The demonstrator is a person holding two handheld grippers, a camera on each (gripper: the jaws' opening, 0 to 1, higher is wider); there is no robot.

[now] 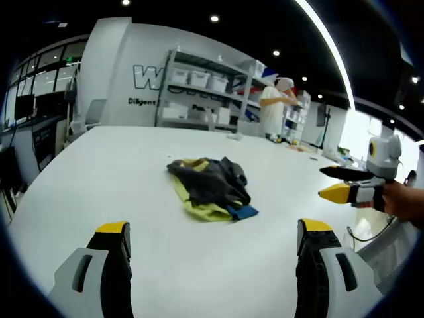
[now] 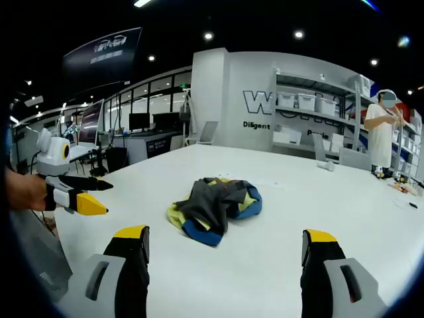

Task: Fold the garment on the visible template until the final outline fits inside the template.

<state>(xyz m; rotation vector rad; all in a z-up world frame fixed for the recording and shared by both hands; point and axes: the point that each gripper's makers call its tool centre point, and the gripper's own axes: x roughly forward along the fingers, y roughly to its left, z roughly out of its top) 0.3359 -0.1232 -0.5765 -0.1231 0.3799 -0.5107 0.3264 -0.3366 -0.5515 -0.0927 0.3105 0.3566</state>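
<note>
A crumpled garment point(image 1: 209, 185) in dark grey, yellow-green and blue lies in a heap on the white table point(image 1: 119, 172). In the left gripper view my left gripper point(image 1: 213, 228) stands open short of the heap, with bare table between its jaws. My right gripper point(image 1: 331, 183) comes in from the right, held by a hand, open and level with the heap. In the right gripper view the garment point(image 2: 215, 202) sits just beyond my open right gripper point(image 2: 225, 233). The left gripper point(image 2: 99, 195) hovers open at the left over the table point(image 2: 318, 192) edge. Neither gripper touches the cloth.
Metal shelves with white bins point(image 1: 205, 83) stand beyond the far table edge, and a person in white point(image 1: 273, 106) stands by them. Small items point(image 2: 326, 165) lie on the table's far right. Desks with monitors point(image 2: 142, 129) stand to the far left.
</note>
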